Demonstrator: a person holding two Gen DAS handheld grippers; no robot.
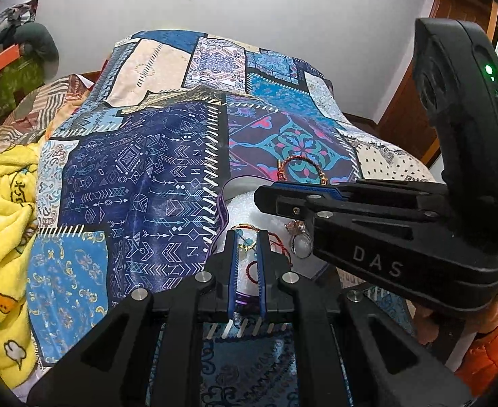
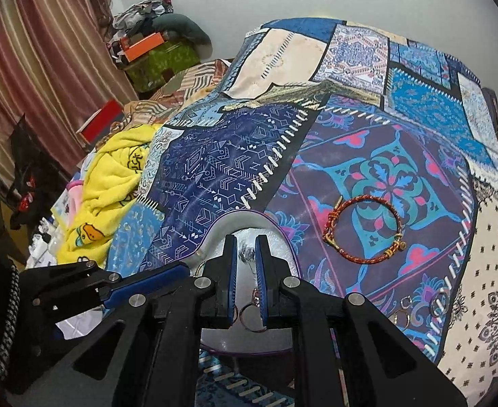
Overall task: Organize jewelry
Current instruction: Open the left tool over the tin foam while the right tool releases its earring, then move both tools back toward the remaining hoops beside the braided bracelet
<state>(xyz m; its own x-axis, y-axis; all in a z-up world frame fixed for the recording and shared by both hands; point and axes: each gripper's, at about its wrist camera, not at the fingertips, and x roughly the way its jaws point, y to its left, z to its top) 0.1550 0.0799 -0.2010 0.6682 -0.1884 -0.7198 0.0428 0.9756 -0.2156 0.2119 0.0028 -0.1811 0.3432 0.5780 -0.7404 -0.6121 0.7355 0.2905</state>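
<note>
An open purple-rimmed jewelry case (image 2: pixel 276 227) with a white lining lies on the patterned bedspread. Both grippers hover over it. My left gripper (image 1: pixel 247 239) has its fingers a narrow gap apart, over a gold chain (image 1: pixel 245 246) and a red cord (image 1: pixel 254 268) in the case. A ring with a pale stone (image 1: pixel 299 244) lies to its right. My right gripper (image 2: pixel 246 254) is also narrowly open over the case; a thin ring (image 2: pixel 249 315) lies between its fingers. A red braided bracelet (image 2: pixel 364 227) lies on the bedspread beyond the case, and small rings (image 2: pixel 406 308) lie at right.
The patterned bedspread (image 1: pixel 153 169) covers the bed. A yellow blanket (image 2: pixel 113 176) is bunched at the left. Boxes and clothes (image 2: pixel 147 47) are piled by the far wall, with curtains at the far left.
</note>
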